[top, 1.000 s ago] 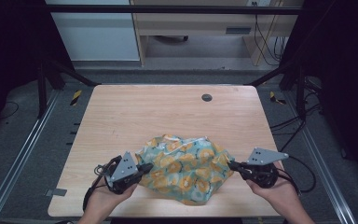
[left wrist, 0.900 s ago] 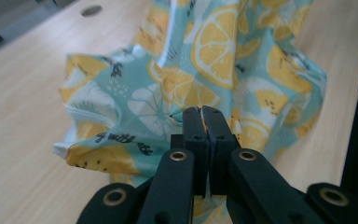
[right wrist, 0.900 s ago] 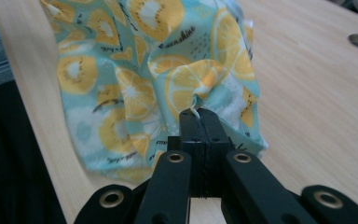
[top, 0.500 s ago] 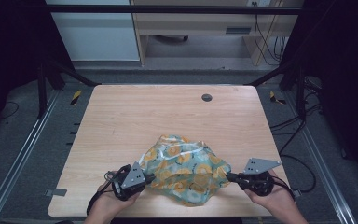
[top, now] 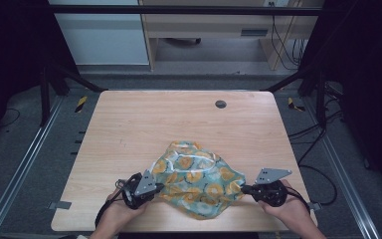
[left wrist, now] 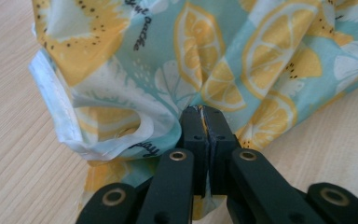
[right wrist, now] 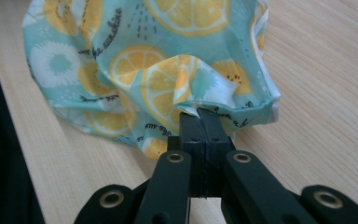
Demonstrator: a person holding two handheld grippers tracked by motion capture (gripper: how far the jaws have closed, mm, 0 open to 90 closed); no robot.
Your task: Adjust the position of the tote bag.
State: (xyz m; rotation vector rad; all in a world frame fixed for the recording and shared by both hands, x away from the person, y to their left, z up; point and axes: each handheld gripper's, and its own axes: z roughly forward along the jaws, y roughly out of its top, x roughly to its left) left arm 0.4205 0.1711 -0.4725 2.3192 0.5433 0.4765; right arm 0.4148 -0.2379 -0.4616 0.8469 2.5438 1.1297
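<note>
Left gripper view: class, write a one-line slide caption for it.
Left gripper shut on a pinch of lemon-print cloth lying bunched on the wooden table.

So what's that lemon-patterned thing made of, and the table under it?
The lemon-print cloth looks like thin woven fabric, matte: it creases softly and has a stitched hem. The table seems wood or wood-look laminate, pale with fine straight grain lines; which one, I can't tell.

Lab-type recording station. Light wood table with cable grommet, set inside black metal frame. Aluminium rails on grey floor, outboard of each hand-held gripper. Beyond table: loose cables, wooden furniture, yellow-black hazard tape.
</note>
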